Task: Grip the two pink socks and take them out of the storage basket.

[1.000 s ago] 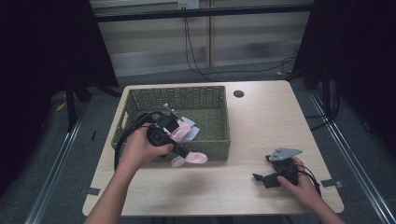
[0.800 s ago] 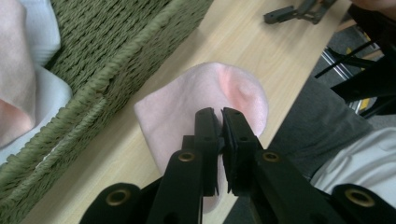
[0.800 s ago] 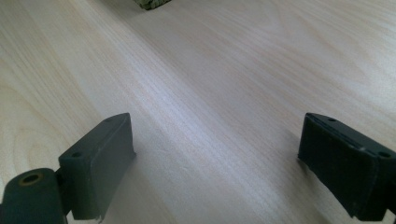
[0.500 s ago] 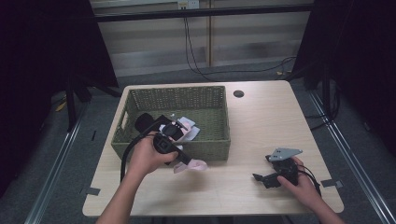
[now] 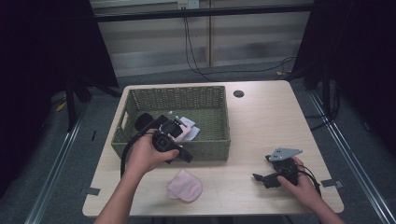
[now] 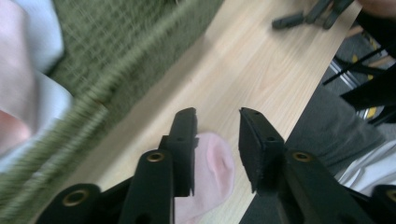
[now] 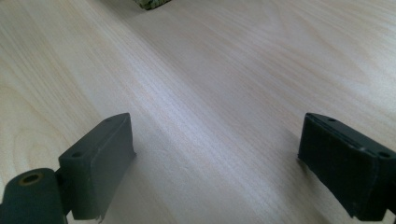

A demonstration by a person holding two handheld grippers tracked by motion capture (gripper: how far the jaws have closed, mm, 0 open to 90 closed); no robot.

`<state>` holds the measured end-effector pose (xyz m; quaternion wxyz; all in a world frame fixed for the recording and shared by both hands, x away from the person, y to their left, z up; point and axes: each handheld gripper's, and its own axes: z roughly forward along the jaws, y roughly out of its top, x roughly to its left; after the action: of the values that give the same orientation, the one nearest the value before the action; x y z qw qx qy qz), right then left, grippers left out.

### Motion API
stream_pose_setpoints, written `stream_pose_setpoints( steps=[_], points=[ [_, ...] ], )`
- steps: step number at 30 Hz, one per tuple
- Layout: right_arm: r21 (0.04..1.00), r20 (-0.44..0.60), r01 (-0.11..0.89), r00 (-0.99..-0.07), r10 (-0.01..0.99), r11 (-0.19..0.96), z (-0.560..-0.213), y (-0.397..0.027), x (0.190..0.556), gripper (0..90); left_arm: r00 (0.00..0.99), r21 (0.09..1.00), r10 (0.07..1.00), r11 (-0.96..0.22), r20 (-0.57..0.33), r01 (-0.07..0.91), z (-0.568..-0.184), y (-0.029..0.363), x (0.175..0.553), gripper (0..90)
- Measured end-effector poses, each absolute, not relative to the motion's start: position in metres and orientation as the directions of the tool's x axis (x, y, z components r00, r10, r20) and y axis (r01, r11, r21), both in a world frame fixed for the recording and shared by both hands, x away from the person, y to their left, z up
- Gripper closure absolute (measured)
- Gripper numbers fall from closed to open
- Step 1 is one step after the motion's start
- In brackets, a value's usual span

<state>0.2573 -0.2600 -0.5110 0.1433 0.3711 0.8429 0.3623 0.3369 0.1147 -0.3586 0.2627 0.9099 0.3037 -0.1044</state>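
Observation:
A pink cloth (image 5: 184,185) lies crumpled on the wooden table (image 5: 261,121), just in front of the green woven basket (image 5: 205,149). My left gripper (image 5: 186,157) hovers over the basket's front wall, above the cloth. Its jaws have just been opening and nothing is between them. In the left gripper view the pink cloth (image 6: 212,168) lies on the table below the parted jaws of the left gripper (image 6: 217,114). My right gripper (image 5: 259,179) rests at the table's front right. In its own view the right gripper (image 7: 215,135) stands open over bare wood.
Inside the basket lie a pink and a pale cloth (image 5: 187,126). A round cable hole (image 5: 239,94) sits in the table behind the basket. The table's front edge runs close below the pink cloth. The basket's wall (image 6: 126,56) fills the upper left of the left gripper view.
The pink cloth, held by the left gripper at the basket's front wall before, now lies on the table. The left jaws have opened. The right hand has not moved.

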Motion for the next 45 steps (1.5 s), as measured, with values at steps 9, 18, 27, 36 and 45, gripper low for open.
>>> stream_pose_setpoints(
  steps=[9, 18, 27, 36, 45],
  points=[
    [0.717, 0.027, 0.522, -0.683, 0.73, 0.462, -0.511, -0.26, 0.257, 9.7, 0.809, 0.518, 0.528, -0.631, -0.259, 0.577, -0.326, 0.117, 0.365, 49.4],
    [0.717, 0.027, 0.521, -0.684, 0.729, 0.462, -0.511, -0.26, 0.257, 9.7, 0.752, 0.486, 0.629, -0.604, -0.197, 0.632, -0.358, 0.124, 0.419, 45.0],
    [0.718, 0.03, 0.523, -0.682, 0.731, 0.459, -0.511, -0.26, 0.257, 9.7, 0.696, 0.426, 0.694, -0.582, -0.185, 0.693, -0.399, 0.138, 0.45, 41.6],
    [0.718, 0.029, 0.523, -0.682, 0.731, 0.459, -0.511, -0.26, 0.257, 9.7, 0.651, 0.342, 0.726, -0.567, -0.223, 0.749, -0.422, 0.149, 0.455, 53.6],
    [0.718, 0.03, 0.523, -0.682, 0.731, 0.459, -0.511, -0.26, 0.257, 9.7, 0.635, 0.305, 0.74, -0.565, -0.223, 0.766, -0.415, 0.148, 0.451, 85.2]
  ],
)
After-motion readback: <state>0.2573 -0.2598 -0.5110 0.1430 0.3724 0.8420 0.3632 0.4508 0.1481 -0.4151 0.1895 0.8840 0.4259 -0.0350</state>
